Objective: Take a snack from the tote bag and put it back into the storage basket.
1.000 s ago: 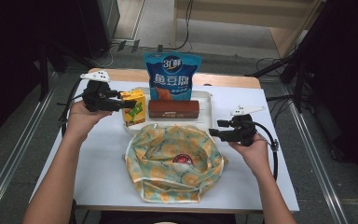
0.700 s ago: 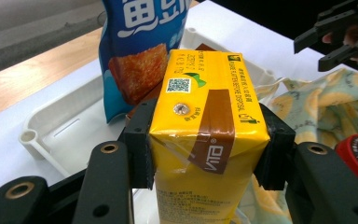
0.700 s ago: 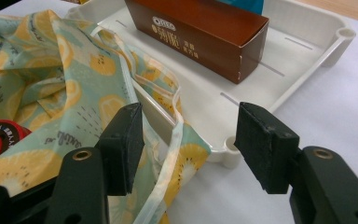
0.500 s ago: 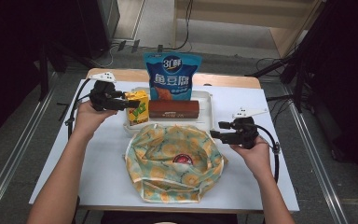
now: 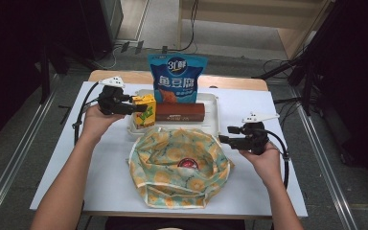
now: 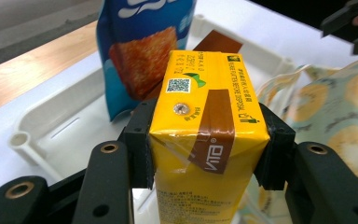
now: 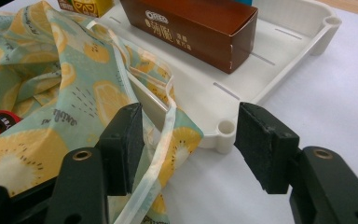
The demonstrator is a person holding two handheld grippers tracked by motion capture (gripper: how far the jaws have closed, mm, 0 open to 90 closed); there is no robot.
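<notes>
Forearms in from the near edge of the table (image 5: 57, 158), one claw per hand. Left claw (image 5: 135, 109) out over the table's far left, pointed right, clamped on a yellow drink carton (image 5: 144, 111); pads (image 6: 140, 149) pressed flat to both side walls just below the carton's top, carton upright, at the left end of the white tray (image 5: 214, 108). Right claw (image 5: 224, 139) low at the right rim of the lemon-print cloth bag (image 5: 179, 165), pointed left, jaws spread wide and holding nothing; bag's hem (image 7: 161, 154) lying between the pads, touching or not cannot be told. In the tray: brown biscuit box (image 5: 179, 111) lying lengthwise, blue snack pouch (image 5: 176, 80) standing behind it. In the bag, mouth open upward: one round red-and-black item (image 5: 188, 164), partly covered by cloth. Against a second ago: left claw and carton much where they were, perhaps slightly nearer the bag; right claw shifted only slightly beside the bag rim; box, pouch and bag unmoved.
</notes>
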